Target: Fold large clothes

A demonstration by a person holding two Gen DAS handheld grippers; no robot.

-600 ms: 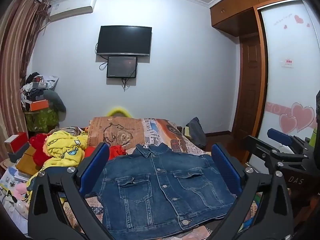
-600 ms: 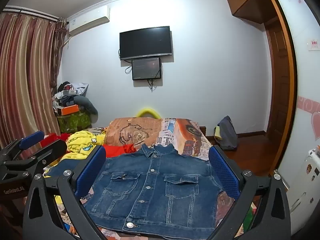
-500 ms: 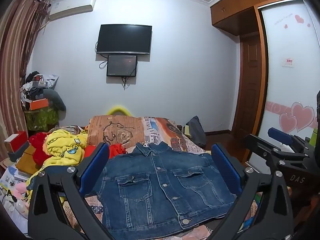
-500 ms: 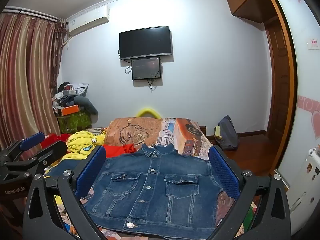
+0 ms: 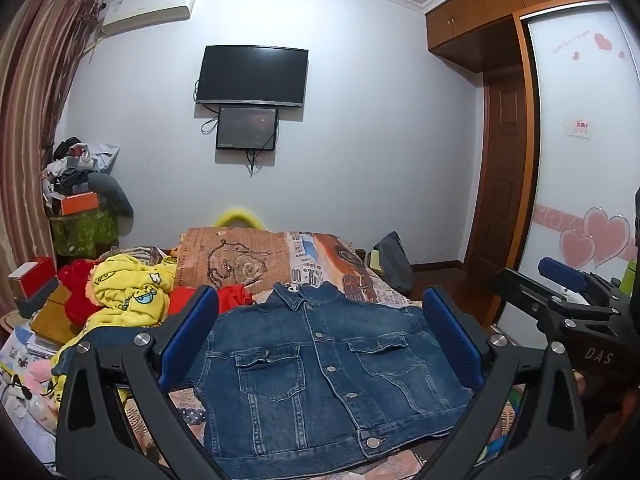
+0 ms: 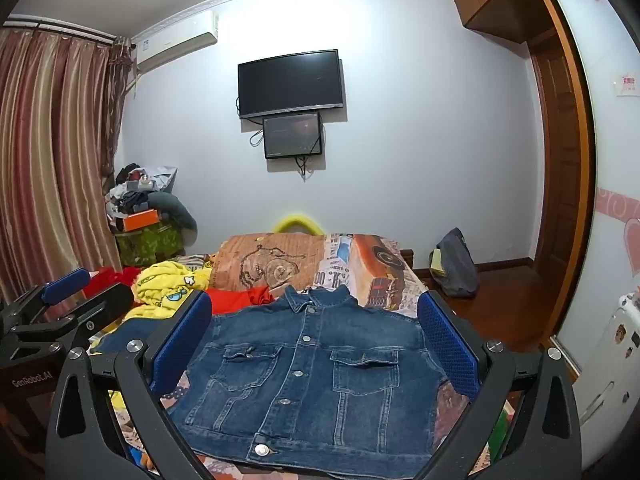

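Denim jacket spread on the bed, both tools released

The denim jacket [image 5: 320,376] lies flat, buttoned, front up, collar toward the wall, on the bed [image 5: 320,256]. The left tool [image 5: 320,344] and right tool [image 6: 314,344] hover above it, fingers wide apart and grasping nothing. A yellow garment [image 5: 128,296] is heaped just left of the jacket.

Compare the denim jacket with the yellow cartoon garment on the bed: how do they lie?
The denim jacket lies spread flat, buttoned, front up, collar toward the far wall; the yellow cartoon garment is bunched in a heap. The denim jacket sits mid-bed in front of both grippers; the yellow cartoon garment is off to its left, beside red clothing. Both rest on the bed, untouched by either gripper.
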